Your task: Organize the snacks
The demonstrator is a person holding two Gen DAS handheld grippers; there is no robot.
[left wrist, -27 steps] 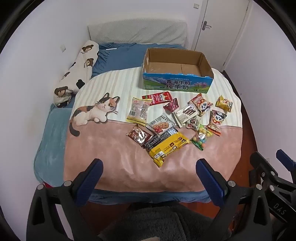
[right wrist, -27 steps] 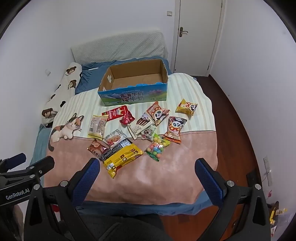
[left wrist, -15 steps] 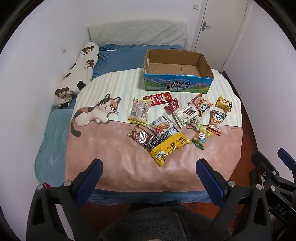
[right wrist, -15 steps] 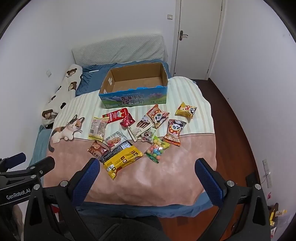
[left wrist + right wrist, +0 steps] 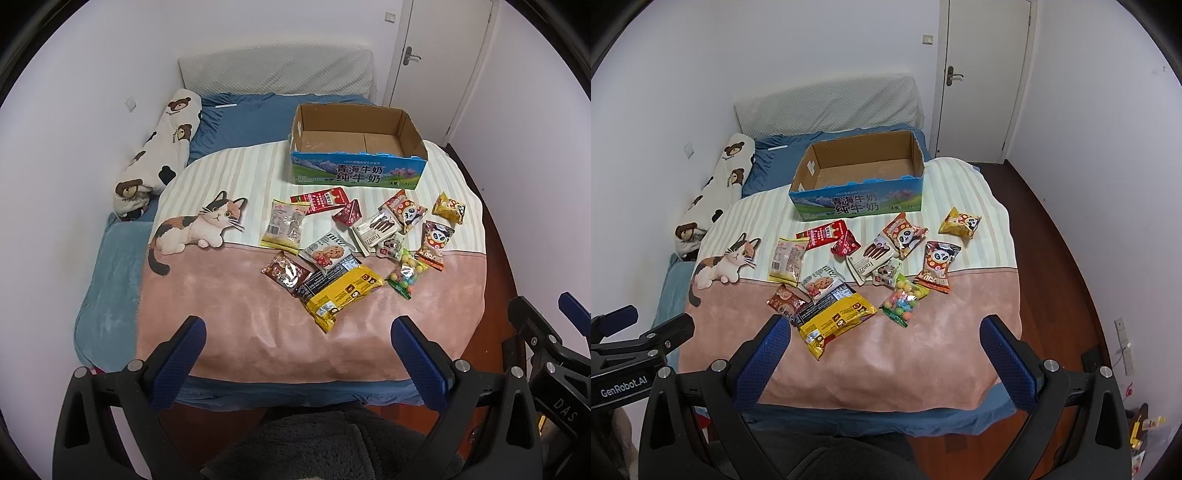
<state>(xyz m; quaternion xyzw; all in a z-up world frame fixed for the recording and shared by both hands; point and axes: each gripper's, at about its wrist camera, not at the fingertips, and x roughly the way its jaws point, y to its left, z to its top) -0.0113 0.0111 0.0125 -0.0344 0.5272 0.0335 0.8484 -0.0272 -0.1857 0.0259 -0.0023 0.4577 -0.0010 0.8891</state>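
Note:
Several snack packets lie scattered on a bed blanket (image 5: 236, 325): a yellow bag (image 5: 341, 293) nearest me, a cookie pack (image 5: 325, 253), a candy-ball bag (image 5: 404, 275), panda packs (image 5: 434, 240) and a red packet (image 5: 321, 199). Behind them stands an open cardboard box (image 5: 356, 173) with a blue printed front, holding nothing. My left gripper (image 5: 297, 325) hangs open above the blanket's near edge, nothing between its fingers. My right gripper (image 5: 884, 326) is open too, short of the yellow bag (image 5: 836, 319). The box (image 5: 858, 201) sits farther back.
A bear-print bolster (image 5: 159, 155) lies along the left wall, a grey headboard cushion (image 5: 277, 75) at the back. White door (image 5: 982, 81) and dark wooden floor (image 5: 1060, 258) are on the right. The other gripper's frame (image 5: 543, 354) shows at the right edge.
Both views have shifted slightly, so the bed and snacks sit a little lower and nearer in the frame. Both grippers stay wide open and nothing on the bed has moved.

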